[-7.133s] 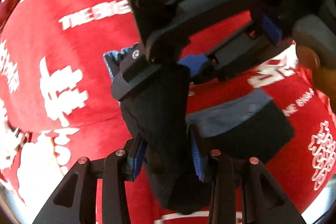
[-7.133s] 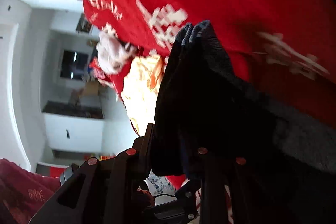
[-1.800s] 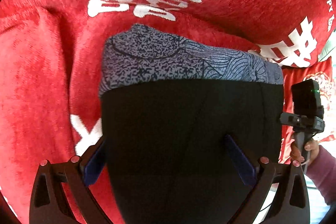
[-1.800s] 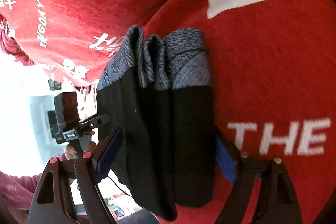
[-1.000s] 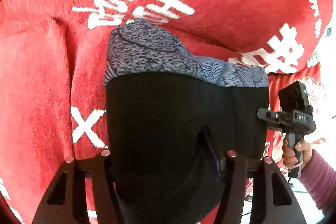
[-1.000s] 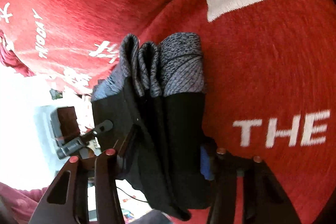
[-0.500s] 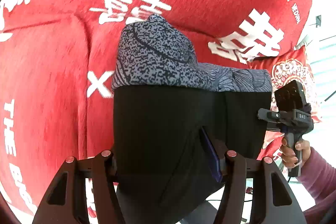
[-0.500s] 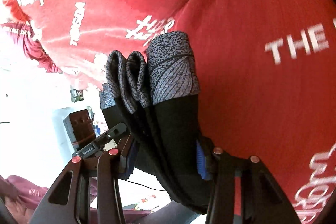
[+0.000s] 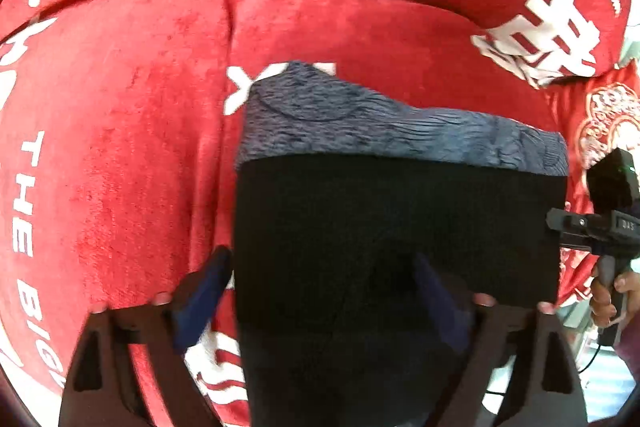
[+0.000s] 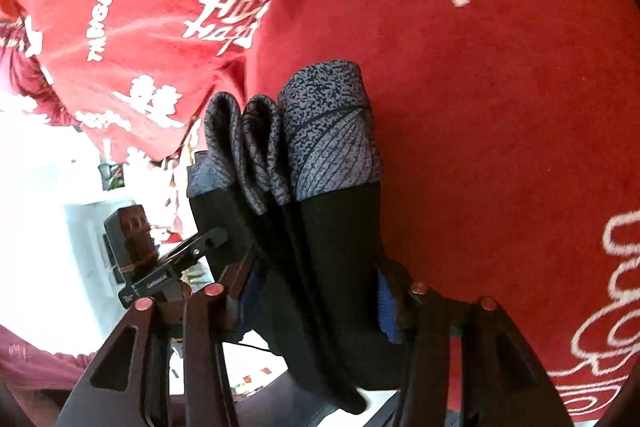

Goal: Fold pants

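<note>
The folded black pants with a grey patterned waistband lie as a thick stack over a red sofa. My left gripper is open, its blue pads spread wide on either side of the stack. In the right wrist view the pants show edge-on as several layers with the waistband on top. My right gripper is shut on the pants' stacked layers near their lower end. The right gripper's body also shows at the right edge of the left wrist view.
The red sofa cover with white lettering fills both views, with a seam between cushions. A red patterned cushion lies at the right. A bright white room shows past the sofa's edge. The left gripper's body sits beside the pants.
My left gripper has opened and let go of the pants. The stack has lowered and flattened toward the sofa seat. My right gripper stays shut on it.
</note>
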A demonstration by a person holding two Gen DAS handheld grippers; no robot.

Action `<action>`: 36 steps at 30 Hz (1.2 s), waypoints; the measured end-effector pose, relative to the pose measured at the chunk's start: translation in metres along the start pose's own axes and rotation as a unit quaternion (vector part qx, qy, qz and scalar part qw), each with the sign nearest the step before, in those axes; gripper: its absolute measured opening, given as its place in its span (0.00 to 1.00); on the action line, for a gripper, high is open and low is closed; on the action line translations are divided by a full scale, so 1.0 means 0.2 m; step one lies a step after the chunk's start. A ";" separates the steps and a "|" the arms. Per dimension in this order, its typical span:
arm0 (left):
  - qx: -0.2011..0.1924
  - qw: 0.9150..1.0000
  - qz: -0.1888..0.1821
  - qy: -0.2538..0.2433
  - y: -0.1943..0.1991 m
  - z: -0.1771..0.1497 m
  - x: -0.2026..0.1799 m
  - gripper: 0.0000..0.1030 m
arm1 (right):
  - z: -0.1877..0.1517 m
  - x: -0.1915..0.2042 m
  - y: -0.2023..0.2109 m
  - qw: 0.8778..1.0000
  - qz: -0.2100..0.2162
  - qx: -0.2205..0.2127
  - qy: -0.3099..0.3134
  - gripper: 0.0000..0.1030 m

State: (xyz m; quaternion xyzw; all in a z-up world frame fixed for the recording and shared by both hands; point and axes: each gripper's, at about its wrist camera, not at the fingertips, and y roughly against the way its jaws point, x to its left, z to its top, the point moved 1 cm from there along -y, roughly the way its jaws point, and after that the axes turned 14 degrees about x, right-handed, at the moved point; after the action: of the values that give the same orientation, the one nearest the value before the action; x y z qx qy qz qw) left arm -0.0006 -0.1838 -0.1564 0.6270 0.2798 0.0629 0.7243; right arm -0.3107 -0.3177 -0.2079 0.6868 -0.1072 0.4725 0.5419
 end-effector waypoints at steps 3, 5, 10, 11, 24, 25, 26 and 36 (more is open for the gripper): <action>0.003 1.000 0.009 0.014 0.00 0.00 0.02 0.99 | 0.01 -0.01 -0.01 0.999 -0.050 -0.004 -0.005 0.72; 0.003 0.999 0.025 0.025 0.01 -0.01 0.02 0.99 | 0.00 -0.02 0.02 0.997 -0.074 -0.011 -0.018 0.77; -0.002 0.993 0.102 0.058 0.10 -0.09 -0.02 0.99 | -0.07 0.01 0.12 0.987 -0.151 -0.031 -0.036 0.80; -0.005 0.991 0.118 0.061 0.12 -0.10 -0.03 0.99 | -0.09 0.03 0.15 0.985 -0.167 -0.033 -0.038 0.80; -0.038 0.982 0.175 0.055 0.45 -0.40 -0.31 0.99 | -0.47 0.46 0.24 0.956 -0.288 -0.057 0.014 1.00; -0.037 0.982 0.179 0.047 0.46 -0.41 -0.31 0.99 | -0.50 0.50 0.24 0.954 -0.292 -0.062 0.015 1.00; -0.034 0.981 0.186 0.038 0.47 -0.43 -0.32 0.99 | -0.53 0.53 0.24 0.953 -0.295 -0.066 0.014 1.00; -0.054 0.978 0.199 -0.002 0.76 -0.64 -0.40 0.99 | -0.79 0.82 0.14 0.944 -0.316 -0.091 -0.010 1.00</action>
State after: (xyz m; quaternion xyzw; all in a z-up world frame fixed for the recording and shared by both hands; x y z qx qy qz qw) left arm -0.0899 -0.0756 0.0050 0.6302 0.1439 0.2194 0.7307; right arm -0.3273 -0.1354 -0.0696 0.6380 0.0671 0.2582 0.7224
